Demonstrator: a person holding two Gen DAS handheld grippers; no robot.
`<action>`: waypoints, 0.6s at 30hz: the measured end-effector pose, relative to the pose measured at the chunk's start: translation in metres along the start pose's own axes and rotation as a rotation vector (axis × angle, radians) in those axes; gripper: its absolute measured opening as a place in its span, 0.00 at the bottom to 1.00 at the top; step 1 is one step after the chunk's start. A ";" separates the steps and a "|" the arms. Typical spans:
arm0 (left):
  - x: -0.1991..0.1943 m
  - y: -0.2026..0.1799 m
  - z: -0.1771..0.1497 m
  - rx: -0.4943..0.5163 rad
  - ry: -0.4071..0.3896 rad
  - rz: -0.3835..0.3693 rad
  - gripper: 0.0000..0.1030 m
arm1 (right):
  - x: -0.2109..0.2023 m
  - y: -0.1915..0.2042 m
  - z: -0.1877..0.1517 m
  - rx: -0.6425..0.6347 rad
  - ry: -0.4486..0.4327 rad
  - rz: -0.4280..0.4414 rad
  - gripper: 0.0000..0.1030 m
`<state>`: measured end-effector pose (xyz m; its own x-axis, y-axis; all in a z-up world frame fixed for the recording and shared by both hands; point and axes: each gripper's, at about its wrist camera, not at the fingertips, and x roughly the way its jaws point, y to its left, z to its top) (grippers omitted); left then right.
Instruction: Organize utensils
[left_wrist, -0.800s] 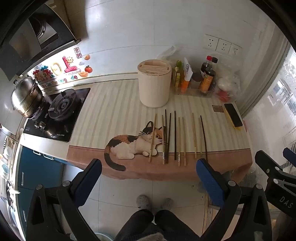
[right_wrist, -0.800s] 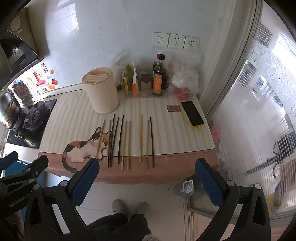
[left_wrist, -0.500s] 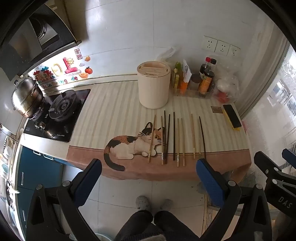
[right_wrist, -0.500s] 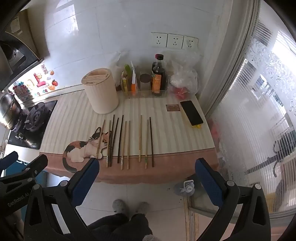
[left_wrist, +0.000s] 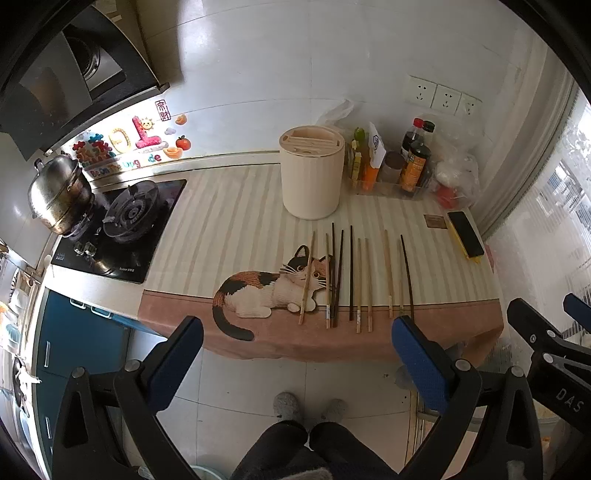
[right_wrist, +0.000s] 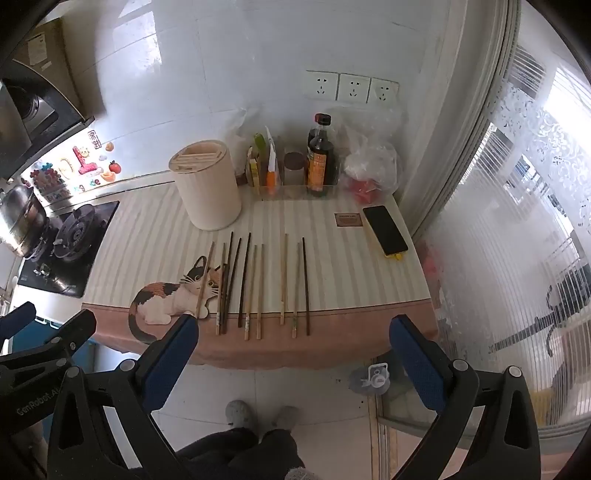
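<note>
While both tongs, left (left_wrist: 297, 360) and right (right_wrist: 293, 354), hang spread wide and empty off the worktop (left_wrist: 236, 221) edge, the chopsticks (left_wrist: 351, 273) lie in a loose row on the cat-print mat, just in front of the cream slotted holder (left_wrist: 312, 171). Best to start with an outer stick, pinch it near its overhanging front end, then lift it clear before tipping it toward a slot.
</note>
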<state>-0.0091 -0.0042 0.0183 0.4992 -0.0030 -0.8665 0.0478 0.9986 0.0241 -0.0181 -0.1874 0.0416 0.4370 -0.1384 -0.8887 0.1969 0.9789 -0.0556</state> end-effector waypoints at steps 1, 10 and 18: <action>-0.001 0.000 0.001 0.000 0.000 -0.001 1.00 | 0.000 -0.001 0.000 -0.002 0.001 0.000 1.00; 0.000 0.010 0.000 -0.009 -0.010 -0.003 1.00 | -0.003 0.002 0.001 -0.003 -0.007 -0.002 1.00; -0.001 0.015 0.002 -0.016 -0.017 -0.003 1.00 | -0.005 0.001 0.007 -0.006 -0.022 -0.006 1.00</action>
<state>-0.0065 0.0110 0.0205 0.5138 -0.0070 -0.8579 0.0361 0.9993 0.0134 -0.0138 -0.1866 0.0489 0.4552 -0.1474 -0.8781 0.1941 0.9789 -0.0637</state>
